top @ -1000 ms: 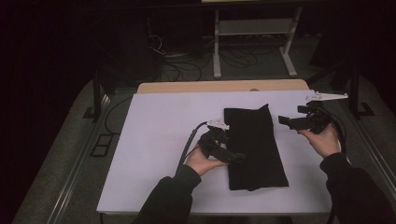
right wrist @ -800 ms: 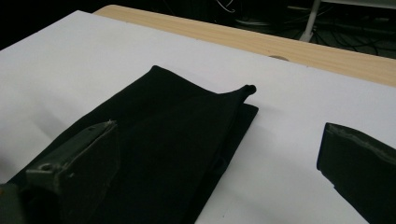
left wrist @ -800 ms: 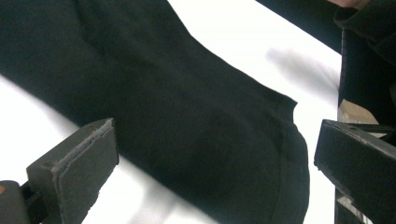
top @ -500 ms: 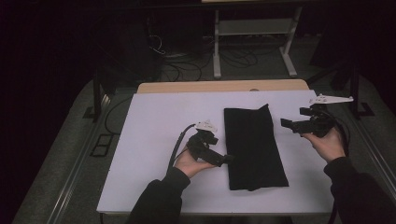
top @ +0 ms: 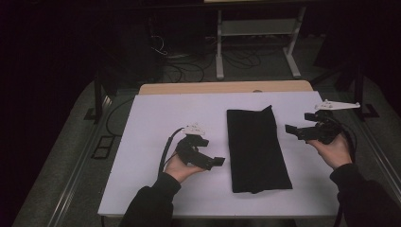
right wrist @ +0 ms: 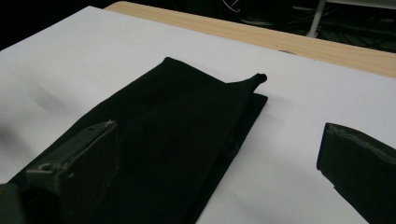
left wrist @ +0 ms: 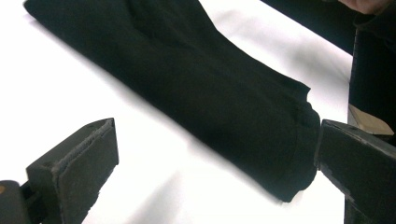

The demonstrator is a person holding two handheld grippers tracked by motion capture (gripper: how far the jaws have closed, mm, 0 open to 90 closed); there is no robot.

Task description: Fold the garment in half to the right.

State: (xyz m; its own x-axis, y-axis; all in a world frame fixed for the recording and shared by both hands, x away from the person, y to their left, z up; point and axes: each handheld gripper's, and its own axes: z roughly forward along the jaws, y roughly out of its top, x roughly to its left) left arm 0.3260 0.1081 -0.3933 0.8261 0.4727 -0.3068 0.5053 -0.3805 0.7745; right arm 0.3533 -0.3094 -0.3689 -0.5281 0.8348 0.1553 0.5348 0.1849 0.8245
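1. Left gripper sits just left of the cloth, near its lower half. It has backed off since 1.0 s ago, when it was over the cloth's left edge; at 0.5 s ago it was already clear, and now it is a little further out.
2. Left jaws wide apart, nothing between them. The left gripper view confirms this: bare white table in the gap, and the cloth runs diagonally past the far jaw tip without being clamped.
3. Right gripper is held off the cloth's right edge at about mid-length, above the table. Position is barely changed across the three frames.
4. Right jaws also spread wide and empty. In the right gripper view, cloth lies behind the left jaw and white table beside the other.
5. The cloth lies flat, folded into a long strip running near to far at centre-right of the table. Its outline looks tidier than 1.0 s ago.
6. View differences: the right gripper view shows layered fold edges and a small raised corner at the far end, which read as one dark shape from the high view. The left gripper view shows the rounded near end and a dark sleeve beyond.
7. Far edge: wood strip, then floor cables and a metal stand.
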